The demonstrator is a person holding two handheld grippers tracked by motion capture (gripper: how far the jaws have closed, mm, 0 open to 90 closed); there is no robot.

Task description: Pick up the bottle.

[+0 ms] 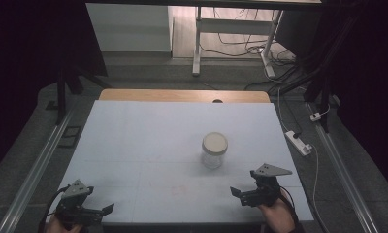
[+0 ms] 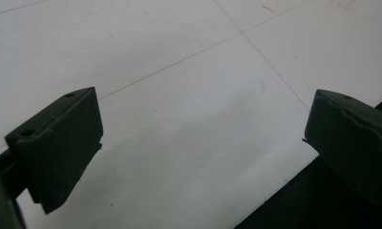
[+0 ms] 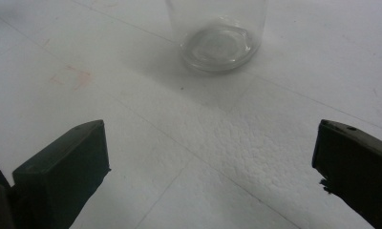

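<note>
A clear glass jar (image 1: pixel 214 150) with a pale lid stands upright at the centre of the white table (image 1: pixel 134 141), seemingly empty. The right gripper (image 1: pixel 243 193), lower right, gapes wide near it; the left gripper (image 1: pixel 105 209), lower left, is wide too, well apart. The right gripper view cuts off the jar's top.

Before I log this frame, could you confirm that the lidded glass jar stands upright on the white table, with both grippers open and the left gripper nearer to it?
Not quite: the right gripper is the nearer one, as the high view shows. The left gripper sits at the table's near left corner, farther away. The rest holds: the lidded glass jar stands upright and both grippers are open.
</note>
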